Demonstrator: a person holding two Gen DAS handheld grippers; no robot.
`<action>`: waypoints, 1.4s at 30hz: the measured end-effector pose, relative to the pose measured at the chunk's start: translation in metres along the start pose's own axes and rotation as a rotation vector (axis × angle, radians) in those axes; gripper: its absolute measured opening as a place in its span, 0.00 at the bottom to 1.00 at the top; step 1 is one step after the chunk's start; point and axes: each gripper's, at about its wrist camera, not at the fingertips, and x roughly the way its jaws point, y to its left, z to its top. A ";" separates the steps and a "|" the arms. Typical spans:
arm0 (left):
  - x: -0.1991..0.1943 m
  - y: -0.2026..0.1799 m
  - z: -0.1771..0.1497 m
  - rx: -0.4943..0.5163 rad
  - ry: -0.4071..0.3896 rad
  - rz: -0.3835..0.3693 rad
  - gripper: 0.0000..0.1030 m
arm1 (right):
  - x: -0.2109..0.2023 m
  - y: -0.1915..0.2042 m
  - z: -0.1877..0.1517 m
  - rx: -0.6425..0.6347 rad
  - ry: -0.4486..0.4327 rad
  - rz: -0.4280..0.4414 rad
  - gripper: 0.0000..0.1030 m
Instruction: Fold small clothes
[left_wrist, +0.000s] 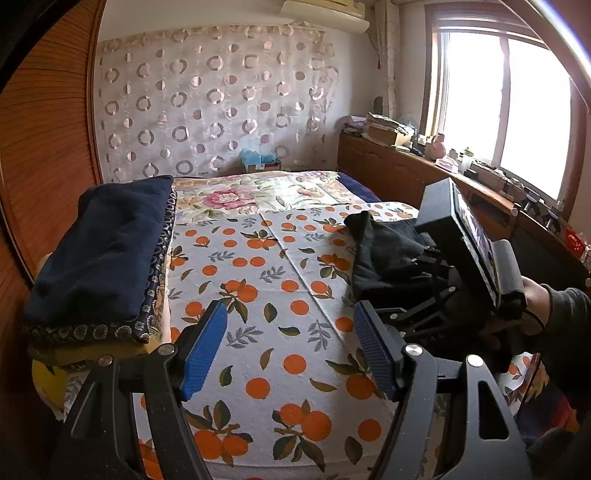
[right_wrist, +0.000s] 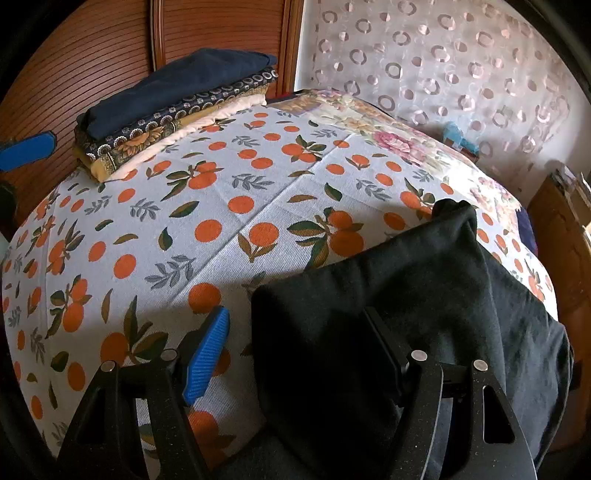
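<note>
Right gripper (right_wrist: 295, 354) is held wide open over the dark crumpled cotton garment (right_wrist: 406, 295) at the near right of the orange-printed bedsheet (right_wrist: 221, 206); nothing is gripped. One edge should be pinched cleanly, single layer only.

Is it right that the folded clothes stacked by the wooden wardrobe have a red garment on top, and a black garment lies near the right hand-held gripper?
Not quite: the top garment of the stack is dark navy blue, not red, as the right wrist view shows. The rest holds: the stack is beside the wooden wardrobe, and the black garment lies at the right hand-held gripper.
</note>
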 end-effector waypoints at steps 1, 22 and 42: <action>0.000 -0.001 0.000 0.001 0.001 -0.001 0.70 | 0.001 0.000 0.000 0.002 0.000 0.003 0.71; 0.005 -0.026 -0.007 0.037 0.028 -0.040 0.70 | -0.037 -0.031 0.000 0.078 -0.108 -0.074 0.09; 0.008 -0.047 -0.008 0.072 0.044 -0.082 0.70 | -0.093 -0.180 -0.028 0.257 -0.076 -0.441 0.08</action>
